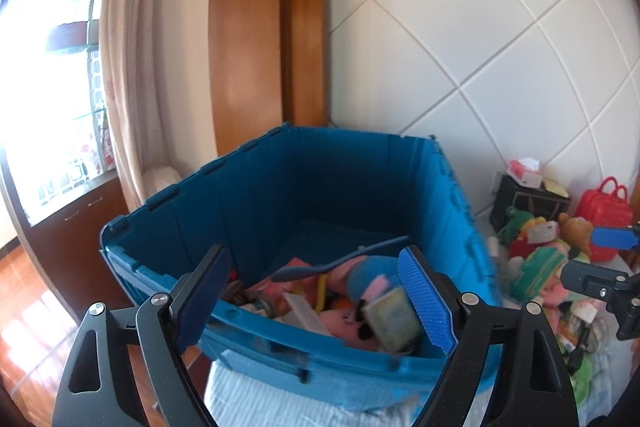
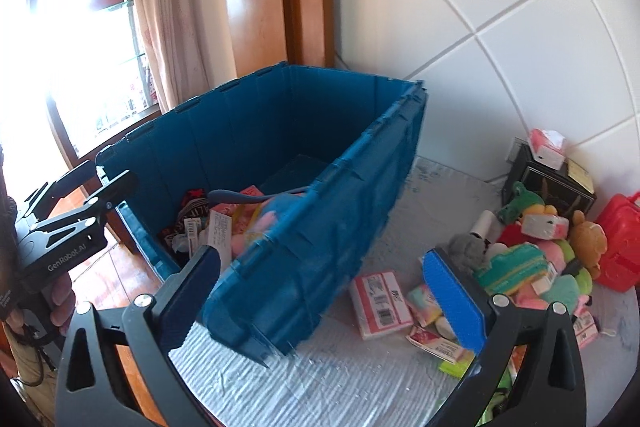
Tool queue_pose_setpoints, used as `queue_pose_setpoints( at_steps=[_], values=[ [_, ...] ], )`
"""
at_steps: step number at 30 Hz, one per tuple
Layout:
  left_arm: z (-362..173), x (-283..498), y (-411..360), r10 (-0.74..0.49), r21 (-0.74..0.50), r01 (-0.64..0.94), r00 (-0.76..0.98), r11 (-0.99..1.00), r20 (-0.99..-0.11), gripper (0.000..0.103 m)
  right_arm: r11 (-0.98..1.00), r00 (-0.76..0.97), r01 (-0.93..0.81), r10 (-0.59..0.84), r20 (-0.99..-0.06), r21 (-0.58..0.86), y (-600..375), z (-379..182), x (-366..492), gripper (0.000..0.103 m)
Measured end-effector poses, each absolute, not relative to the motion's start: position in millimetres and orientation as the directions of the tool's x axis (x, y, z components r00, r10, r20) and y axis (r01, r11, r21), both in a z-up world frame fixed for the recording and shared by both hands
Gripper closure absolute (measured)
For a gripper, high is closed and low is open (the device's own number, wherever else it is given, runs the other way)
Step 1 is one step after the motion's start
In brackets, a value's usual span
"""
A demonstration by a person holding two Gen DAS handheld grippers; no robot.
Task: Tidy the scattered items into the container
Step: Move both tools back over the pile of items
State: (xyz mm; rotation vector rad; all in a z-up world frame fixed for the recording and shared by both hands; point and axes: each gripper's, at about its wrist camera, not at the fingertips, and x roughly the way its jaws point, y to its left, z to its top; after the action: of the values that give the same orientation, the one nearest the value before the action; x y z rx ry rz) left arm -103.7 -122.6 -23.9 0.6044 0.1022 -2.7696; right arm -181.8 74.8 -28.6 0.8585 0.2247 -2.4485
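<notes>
A deep blue plastic crate (image 1: 320, 183) stands on a pale ribbed cover, with plush toys (image 1: 360, 283), packets and a long blue handle (image 1: 340, 261) lying inside it. My left gripper (image 1: 316, 299) hovers open over the crate's near corner with nothing pressed between its pads. The right gripper (image 2: 324, 297) is open too, in front of the crate's outer wall (image 2: 340, 227), and holds nothing. To the right of the crate lies a heap of scattered plush toys (image 2: 536, 259), a pink box (image 2: 380, 303) and small packets (image 2: 436, 343).
A red bag (image 2: 620, 247), a black box (image 2: 552, 179) and a tissue pack (image 2: 546, 143) sit against the tiled wall. Left of the crate are a curtain (image 1: 132, 67), a bright window and wooden floor (image 1: 32, 307). A hand (image 2: 60, 303) holds the left gripper.
</notes>
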Motion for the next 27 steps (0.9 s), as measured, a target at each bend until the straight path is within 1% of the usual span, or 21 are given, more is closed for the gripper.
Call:
queue_pose_setpoints(
  at_steps=[3, 9, 14, 20, 27],
  values=[
    [-20.7, -106.7, -90.0, -0.242, -0.011, 0.270, -0.881, -0.963, -0.406, 0.016, -0.863, -0.677, 0.505, -0.401, -0.617, 0.008, 106.6, -28.8, -176.4, 0.000],
    [-25.3, -120.3, -14.1, -0.130, -0.004, 0.145, -0.899, -0.989, -0.419, 0.016, -0.911, -0.709, 0.413, -0.337, -0.620, 0.023, 178.1, -36.8, -175.3, 0.000],
    [-41.8, -138.8, 44.0, -0.030, -0.002, 0.035, -0.889, -0.999, -0.457, 0.016, -0.953, -0.721, 0.301, -0.257, -0.644, 0.043, 244.9, -51.5, -178.1, 0.000],
    [-84.9, -170.0, 101.9, 0.054, 0.008, -0.071, -0.822, -0.997, -0.566, 0.016, -0.983, -0.677, 0.168, -0.165, -0.717, 0.068, 316.9, -94.4, -185.2, 0.000],
    [-154.8, -203.2, 167.6, 0.100, 0.018, -0.160, -0.698, -0.987, -0.709, 0.016, -0.995, -0.570, 0.033, -0.094, -0.817, 0.091, 381.8, -153.4, -192.8, 0.000]
  ],
)
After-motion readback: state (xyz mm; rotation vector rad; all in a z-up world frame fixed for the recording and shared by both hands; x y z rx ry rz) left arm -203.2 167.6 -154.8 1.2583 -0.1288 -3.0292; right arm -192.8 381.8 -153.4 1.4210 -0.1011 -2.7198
